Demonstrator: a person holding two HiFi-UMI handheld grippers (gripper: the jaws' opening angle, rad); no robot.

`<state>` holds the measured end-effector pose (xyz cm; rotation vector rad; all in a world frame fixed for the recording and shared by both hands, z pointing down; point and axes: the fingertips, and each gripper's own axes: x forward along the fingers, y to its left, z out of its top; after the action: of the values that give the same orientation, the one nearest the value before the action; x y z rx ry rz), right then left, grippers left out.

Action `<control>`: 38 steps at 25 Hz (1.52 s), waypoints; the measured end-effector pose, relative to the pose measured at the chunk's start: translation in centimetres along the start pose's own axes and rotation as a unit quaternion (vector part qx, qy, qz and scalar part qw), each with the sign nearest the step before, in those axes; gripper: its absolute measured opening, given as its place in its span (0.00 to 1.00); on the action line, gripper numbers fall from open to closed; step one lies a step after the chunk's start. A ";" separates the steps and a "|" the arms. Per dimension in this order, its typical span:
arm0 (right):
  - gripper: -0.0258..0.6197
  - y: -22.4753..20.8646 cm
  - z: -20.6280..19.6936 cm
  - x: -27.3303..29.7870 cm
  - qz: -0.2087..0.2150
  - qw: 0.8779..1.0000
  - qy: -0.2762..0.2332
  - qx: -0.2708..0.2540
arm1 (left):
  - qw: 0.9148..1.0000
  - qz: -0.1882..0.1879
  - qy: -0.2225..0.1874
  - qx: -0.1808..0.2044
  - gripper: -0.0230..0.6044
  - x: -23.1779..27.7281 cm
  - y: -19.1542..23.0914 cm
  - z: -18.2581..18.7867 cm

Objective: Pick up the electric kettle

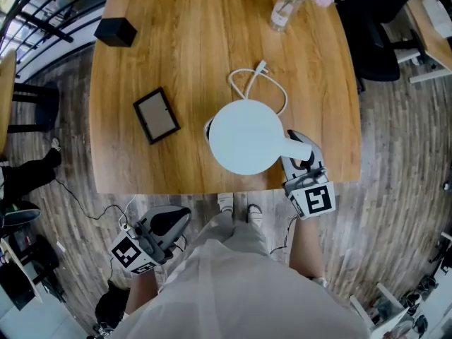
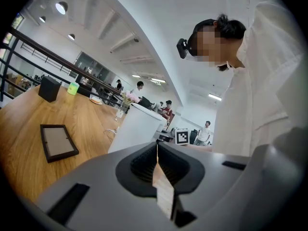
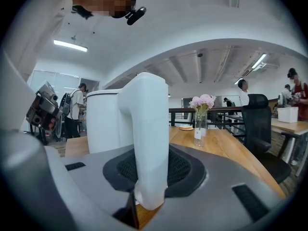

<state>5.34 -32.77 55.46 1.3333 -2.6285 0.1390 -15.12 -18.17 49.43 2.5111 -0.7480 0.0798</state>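
Observation:
The white electric kettle (image 1: pixel 244 136) stands on the wooden table (image 1: pixel 183 41) close to its near edge, with its handle (image 1: pixel 298 147) pointing right. My right gripper (image 1: pixel 302 158) is shut on that handle; in the right gripper view the white handle (image 3: pixel 150 143) fills the gap between the pads, with the kettle body (image 3: pixel 103 121) behind it. My left gripper (image 1: pixel 167 226) hangs below the table's near edge at the left, shut and holding nothing. In the left gripper view its jaws (image 2: pixel 158 167) meet, and the kettle (image 2: pixel 137 129) is ahead.
A white cord (image 1: pixel 254 83) loops on the table behind the kettle. A dark picture frame (image 1: pixel 156 114) lies to the left, a black box (image 1: pixel 115 31) at the far left, and a glass vase of pink flowers (image 1: pixel 286 6) at the far right. A black office chair (image 1: pixel 374 41) stands beyond the right edge.

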 end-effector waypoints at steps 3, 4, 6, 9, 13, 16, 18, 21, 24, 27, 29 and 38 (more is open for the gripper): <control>0.20 0.9 -0.1 -0.9 0.013 1.000 0.006 0.002 | 1.000 -0.005 -0.015 0.015 0.05 1.1 0.3 0.3; 0.20 1.2 -0.2 -1.2 0.018 1.000 0.008 0.002 | 0.999 -0.004 -0.020 0.025 0.06 1.6 0.6 0.4; 0.20 1.6 -0.3 -1.7 0.026 1.000 0.014 0.002 | 0.999 0.004 -0.018 0.050 0.21 2.9 1.4 0.4; 0.20 2.2 -0.6 -2.4 0.032 0.999 0.021 0.002 | 0.993 0.016 0.040 0.111 0.66 4.7 2.3 -1.4; 0.20 2.7 -0.6 -3.0 0.032 0.999 0.028 0.007 | 0.977 0.004 0.067 0.202 0.96 7.2 2.3 -2.7; 0.20 3.1 0.2 -3.2 0.026 0.999 0.011 0.024 | 0.967 -0.007 0.065 0.245 0.97 9.1 2.0 -3.2; 0.20 3.5 0.1 -3.5 0.026 0.999 0.009 0.029 | 0.965 -0.011 0.055 0.256 0.97 10.4 1.9 -3.3; 0.20 4.0 -0.2 -3.8 0.027 0.999 0.015 0.029 | 0.963 -0.020 0.046 0.265 0.97 12.1 2.0 -3.3; 0.20 4.5 -0.3 -4.0 0.028 0.999 0.020 0.029 | 0.960 -0.038 0.044 0.274 0.97 13.4 2.0 -3.3; 0.20 4.6 -0.5 -4.1 0.028 0.999 0.025 0.031 | 0.957 -0.057 0.048 0.281 0.97 13.9 1.8 -3.3; 0.20 4.5 -0.5 -4.0 0.028 0.999 0.027 0.033 | 0.957 -0.064 0.049 0.279 0.97 14.0 1.8 -3.2; 0.20 4.1 -0.2 -3.9 0.028 0.998 0.027 0.043 | 0.961 -0.062 0.043 0.266 0.97 14.2 1.7 -2.5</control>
<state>4.29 -27.27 54.88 1.2623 -2.6435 0.2943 -3.76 -25.24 55.16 3.0311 -0.5877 0.3892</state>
